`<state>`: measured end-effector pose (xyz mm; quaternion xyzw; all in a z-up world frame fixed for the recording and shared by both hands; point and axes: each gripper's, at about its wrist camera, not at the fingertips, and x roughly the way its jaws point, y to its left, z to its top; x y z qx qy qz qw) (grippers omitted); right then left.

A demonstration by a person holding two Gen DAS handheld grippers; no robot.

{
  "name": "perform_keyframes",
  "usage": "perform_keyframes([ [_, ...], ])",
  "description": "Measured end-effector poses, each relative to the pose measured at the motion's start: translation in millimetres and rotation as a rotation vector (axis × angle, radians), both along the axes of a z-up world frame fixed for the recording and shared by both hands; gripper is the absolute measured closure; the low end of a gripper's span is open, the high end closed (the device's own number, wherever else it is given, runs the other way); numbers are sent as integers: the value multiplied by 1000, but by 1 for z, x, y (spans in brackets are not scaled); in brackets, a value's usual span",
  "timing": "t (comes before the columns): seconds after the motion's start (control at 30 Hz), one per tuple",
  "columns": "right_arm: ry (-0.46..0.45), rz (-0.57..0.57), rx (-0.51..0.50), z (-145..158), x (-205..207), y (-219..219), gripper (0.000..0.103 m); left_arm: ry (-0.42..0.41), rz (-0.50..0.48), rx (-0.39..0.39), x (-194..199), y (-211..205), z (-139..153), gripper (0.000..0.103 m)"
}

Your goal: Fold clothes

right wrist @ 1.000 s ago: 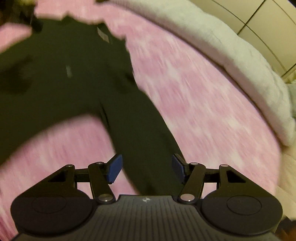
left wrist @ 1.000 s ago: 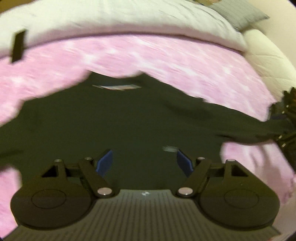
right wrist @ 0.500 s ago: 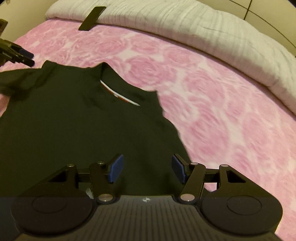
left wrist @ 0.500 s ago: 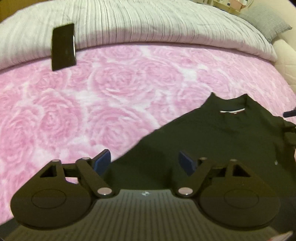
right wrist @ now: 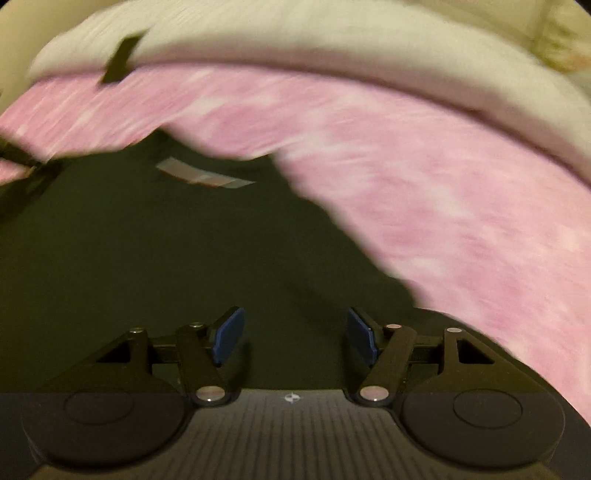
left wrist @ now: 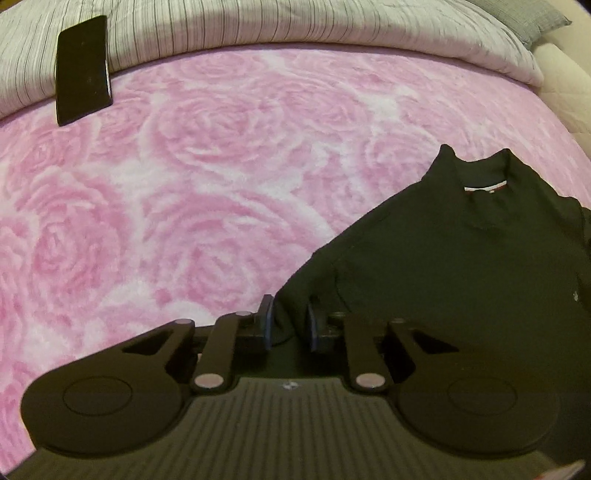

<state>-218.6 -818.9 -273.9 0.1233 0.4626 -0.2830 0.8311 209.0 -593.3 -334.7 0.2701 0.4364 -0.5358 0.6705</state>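
Shirt (left wrist: pixel 461 266), dark, lies flat on pink rose-print blanket (left wrist: pixel 221 184), filling lower right of left wrist frame, collar toward upper right. Left gripper (left wrist: pixel 289 321): jaws closing, sleeve edge bunched between the blue pads. Right gripper (right wrist: pixel 291 334): jaws opening, spread wide over shirt body, nothing pinched; view blurred. Black phone (left wrist: pixel 83 70) upper left, on striped duvet (left wrist: pixel 295 33) edge.

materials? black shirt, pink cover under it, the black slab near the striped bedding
Black shirt: soft matte knit, probably cotton jersey; it drapes and creases, with a stitched shoulder seam.
Pink cover: plush, fleece-like fabric with a fuzzy rose pattern and no sheen.
Black slab: looks like a phone, glossy glass or plastic face with faint reflections and rounded corners.
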Motion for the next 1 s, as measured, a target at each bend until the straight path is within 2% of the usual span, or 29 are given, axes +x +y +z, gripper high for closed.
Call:
perform_keyframes([
  [0.13,31,-297,-71,-1,-77,-40,33,-26,37,17,-5,-4,1,87],
  [0.3,39,-599,-122,-12,-173,-84,39,-74,101,3,-19,1,16,84],
  [0.47,9,-757,-129,-23,-253,-115,38,-119,172,-17,-46,11,43,84],
  [0.57,4,-851,-67,-35,-294,-131,38,-130,201,-18,-72,12,63,81],
  [0.63,-21,-910,-19,-37,-316,-137,38,-128,224,-34,-95,15,81,74],
  [0.73,-77,-882,17,-19,-324,-122,35,-120,261,-61,-130,22,107,61],
  [0.8,-93,-792,33,-3,-315,-104,28,-110,285,-67,-156,31,123,54],
  [0.87,-107,-699,41,16,-305,-84,16,-95,314,-63,-184,44,138,49],
  [0.93,-122,-624,70,34,-297,-60,15,-82,327,-54,-210,59,152,37],
  [1.0,-138,-571,112,53,-290,-34,15,-70,355,-48,-237,78,169,32],
])
